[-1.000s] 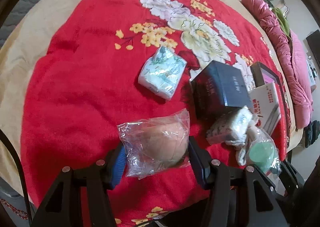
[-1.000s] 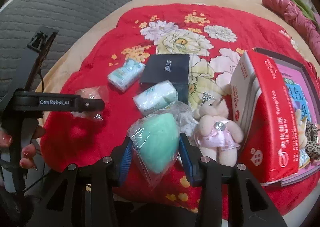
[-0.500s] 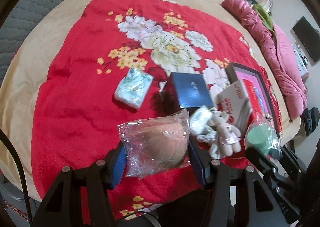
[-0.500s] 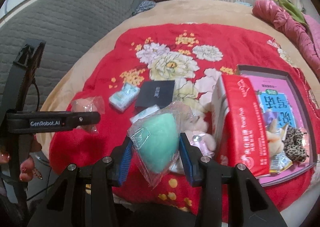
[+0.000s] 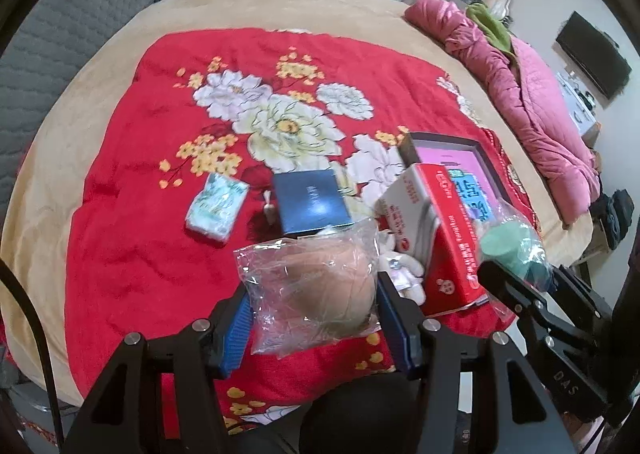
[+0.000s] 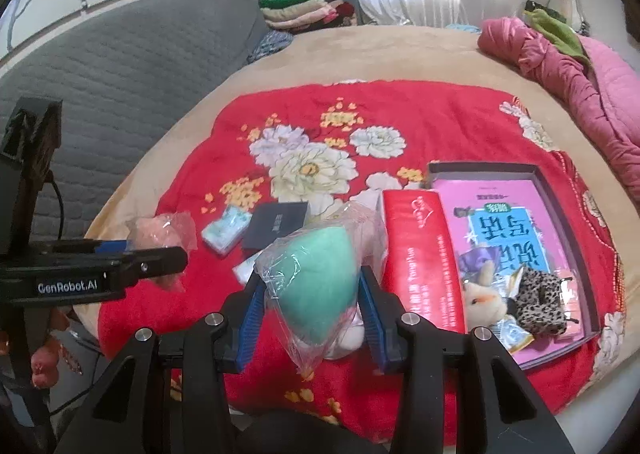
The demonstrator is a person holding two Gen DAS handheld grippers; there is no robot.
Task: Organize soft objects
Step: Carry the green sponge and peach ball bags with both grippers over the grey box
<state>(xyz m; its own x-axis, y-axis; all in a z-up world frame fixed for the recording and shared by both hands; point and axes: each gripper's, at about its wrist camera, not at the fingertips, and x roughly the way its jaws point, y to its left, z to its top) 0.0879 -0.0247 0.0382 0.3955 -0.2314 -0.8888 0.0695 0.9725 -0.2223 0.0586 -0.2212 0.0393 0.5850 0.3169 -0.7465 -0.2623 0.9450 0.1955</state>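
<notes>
My left gripper is shut on a peach sponge in a clear bag, held high above the red flowered blanket. My right gripper is shut on a mint-green sponge in a clear bag, also lifted. From the left wrist view the green sponge shows at the right; from the right wrist view the peach sponge shows at the left. On the blanket lie a tissue pack, a dark blue box and a small plush toy, partly hidden.
A red carton stands on edge beside an open dark tray that holds a pink booklet, a plush animal and a leopard-print item. A pink quilt lies at the bed's right side. A grey headboard and folded clothes stand behind.
Both grippers have risen with their bagged sponges, so more of the bed and room shows. The tray and red carton now appear fuller in both views.
</notes>
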